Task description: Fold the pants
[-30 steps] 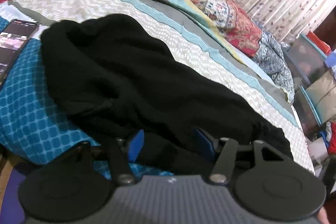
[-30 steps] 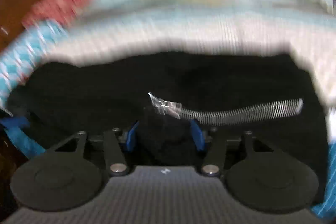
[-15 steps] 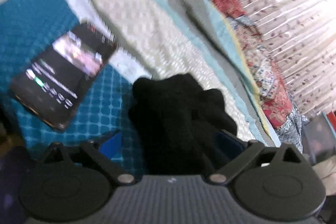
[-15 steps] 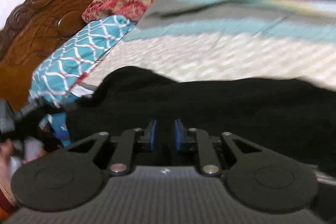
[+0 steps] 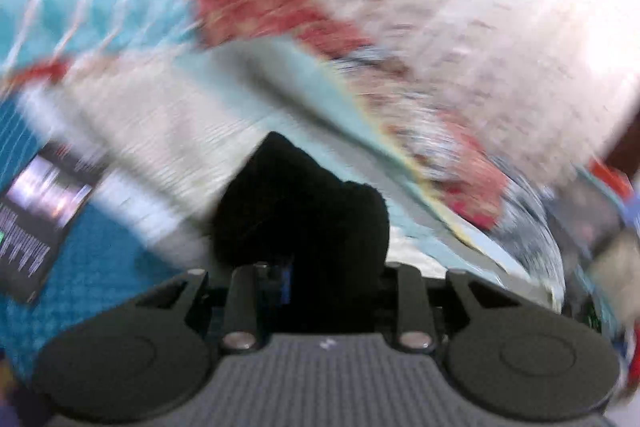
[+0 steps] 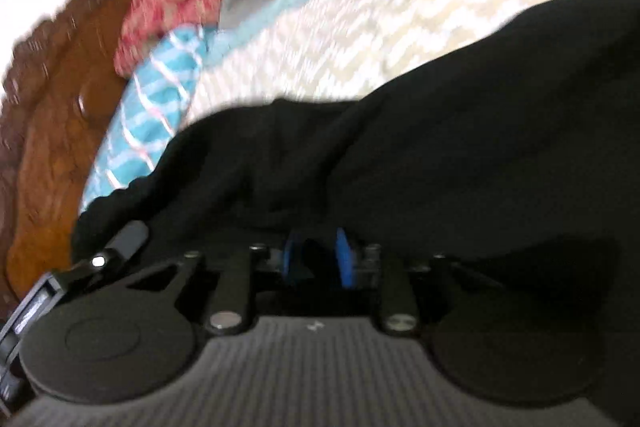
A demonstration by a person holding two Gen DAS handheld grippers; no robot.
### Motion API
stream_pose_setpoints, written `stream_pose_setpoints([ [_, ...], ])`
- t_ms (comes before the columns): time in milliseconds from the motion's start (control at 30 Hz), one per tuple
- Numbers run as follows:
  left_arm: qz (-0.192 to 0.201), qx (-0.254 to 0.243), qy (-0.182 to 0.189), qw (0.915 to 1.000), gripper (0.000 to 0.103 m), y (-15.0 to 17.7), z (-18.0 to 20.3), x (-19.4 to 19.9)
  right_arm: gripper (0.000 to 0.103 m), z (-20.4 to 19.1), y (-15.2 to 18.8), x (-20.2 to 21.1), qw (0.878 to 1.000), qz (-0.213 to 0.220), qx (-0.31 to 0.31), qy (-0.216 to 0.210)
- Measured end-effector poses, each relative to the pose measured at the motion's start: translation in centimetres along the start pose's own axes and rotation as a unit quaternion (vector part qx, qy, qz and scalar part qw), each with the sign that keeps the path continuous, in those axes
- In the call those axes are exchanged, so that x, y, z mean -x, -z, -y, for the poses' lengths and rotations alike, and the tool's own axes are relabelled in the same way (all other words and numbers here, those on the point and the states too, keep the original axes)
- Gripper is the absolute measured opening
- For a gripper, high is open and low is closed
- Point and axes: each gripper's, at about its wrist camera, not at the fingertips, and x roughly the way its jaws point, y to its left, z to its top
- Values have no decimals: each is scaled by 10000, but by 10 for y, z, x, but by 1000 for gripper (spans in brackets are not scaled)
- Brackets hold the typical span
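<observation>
The left gripper (image 5: 332, 281) was pinched on a bunch of the black pants (image 5: 304, 211), raised toward twelve o'clock over the bed (image 5: 168, 131); the right gripper (image 6: 318, 263) sat low and tilted, jaws narrowly parted around a fold; a phone (image 5: 36, 223) lay at nine o'clock.

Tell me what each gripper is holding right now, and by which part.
Both hold the black pants. The left gripper clamps a bunched fold; the right gripper pinches an edge. Which part cannot be told.
</observation>
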Motion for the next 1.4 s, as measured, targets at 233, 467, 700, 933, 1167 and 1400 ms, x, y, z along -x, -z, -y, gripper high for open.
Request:
stream_pose_setpoints([
  [233, -530, -2542, 1051, 9600, 28, 62, 114, -19, 29, 48, -4, 114, 9893, 1415, -90, 343],
  [467, -1656, -3753, 942, 9071, 55, 122, 159, -51, 40, 80, 12, 166, 9694, 2283, -63, 904],
  [700, -1456, -3204, 1191, 9284, 80, 94, 136, -7, 71, 63, 3, 147, 9799, 1880, 471, 474],
  [933, -1457, -2526, 622, 9545, 79, 79, 101, -3, 34, 14, -10, 90, 9762, 917, 1846, 670],
  [1167, -1356, -1893, 847, 9688, 79, 61, 96, -19, 11, 73, -18, 114, 9785, 1444, 640, 1329],
  [1400, -1779, -868, 1213, 9727, 74, 54, 94, -62, 41, 97, -6, 154, 9811, 1577, 179, 1107],
])
